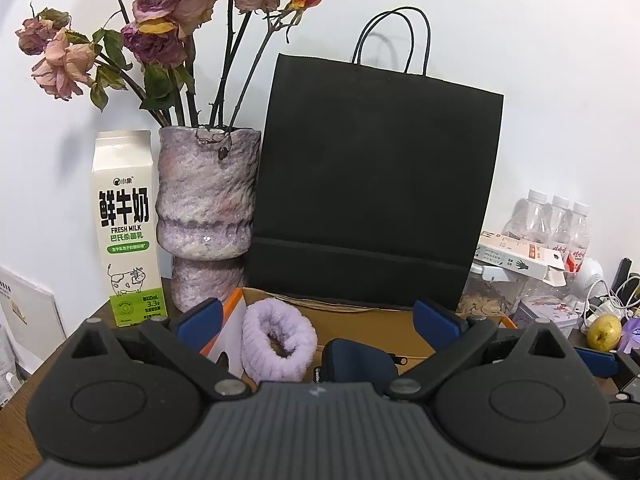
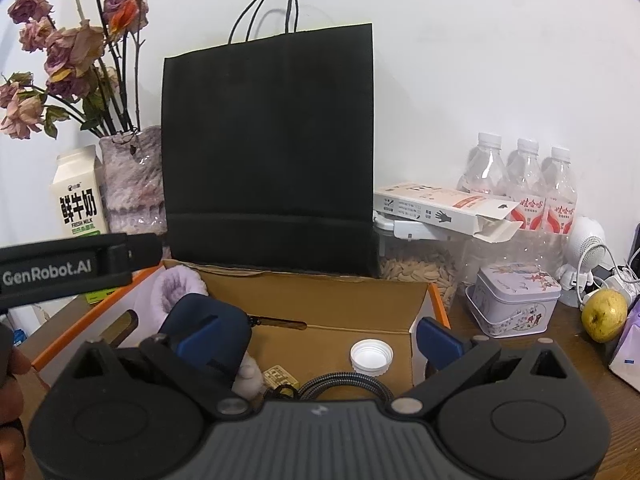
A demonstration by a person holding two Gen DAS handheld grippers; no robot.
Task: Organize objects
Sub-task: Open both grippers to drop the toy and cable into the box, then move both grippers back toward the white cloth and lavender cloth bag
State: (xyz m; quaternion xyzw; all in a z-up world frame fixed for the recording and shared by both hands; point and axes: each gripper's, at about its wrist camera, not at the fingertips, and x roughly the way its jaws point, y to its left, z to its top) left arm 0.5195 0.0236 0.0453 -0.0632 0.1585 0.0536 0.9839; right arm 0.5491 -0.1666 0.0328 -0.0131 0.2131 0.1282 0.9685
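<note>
White wall behind, brown wooden table [image 2: 520,364] crowded with stuff. Open cardboard box [image 2: 340,292] with orange edges sits at the front, a black paper bag [image 2: 268,152] standing upright right behind it. Left of the bag: purple textured vase [image 1: 206,216] with dried roses [image 1: 160,12], then a fresh milk carton [image 1: 126,228] further left. Right of the bag: three water bottles [image 2: 524,184], a white opened carton [image 2: 444,208] lying on a clear container of seeds [image 2: 420,276], a printed tin [image 2: 516,300], a yellow-green pear [image 2: 604,314].

Inside the box: lilac fluffy scrunchie [image 1: 278,346] at the left end, dark navy pouch [image 1: 358,362] just beside it, white bottle cap [image 2: 371,354] on the box floor toward the right, a braided cable [image 2: 340,386] at the near edge, a small printed card [image 2: 282,376] near it.

Left tongs [image 1: 320,320] spread wide apart, nothing gripped; scrunchie and pouch lie below and between the blue pads [image 1: 200,320], not touched. Right tongs [image 2: 318,338] also wide apart, empty; cap lies between the pads, closer to the right one, pouch sits at the left pad, contact unclear. Left tool's black body with white lettering crosses the left side of the right wrist view; a hand [image 2: 10,396] shows at the left edge.
</note>
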